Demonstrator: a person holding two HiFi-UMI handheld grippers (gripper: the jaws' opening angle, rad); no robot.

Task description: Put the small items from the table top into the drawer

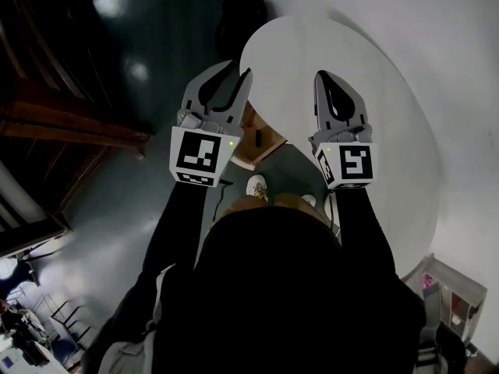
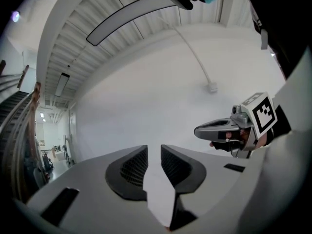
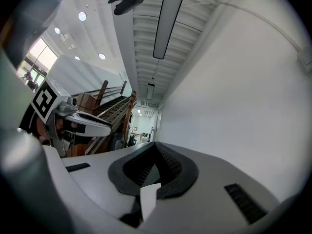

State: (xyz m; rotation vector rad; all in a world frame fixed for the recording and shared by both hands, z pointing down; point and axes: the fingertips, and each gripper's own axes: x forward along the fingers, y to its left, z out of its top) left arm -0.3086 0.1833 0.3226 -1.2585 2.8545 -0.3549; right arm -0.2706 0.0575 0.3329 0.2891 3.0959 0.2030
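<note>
Left gripper (image 1: 240, 69), barely parted, and right gripper (image 1: 325, 77), closed, are hovering empty with the drawer (image 1: 261, 142) lying between them at frame centre

The room has a white wall (image 2: 161, 91), ribbed ceiling (image 2: 73, 38), wooden stairs (image 3: 105, 104) and glossy dark floor (image 1: 148, 22).

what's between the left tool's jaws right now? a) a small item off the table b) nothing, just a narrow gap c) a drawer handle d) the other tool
b: in the left gripper view the left tool has a narrow empty gap between its jaws, with only the white wall showing through it.
</note>
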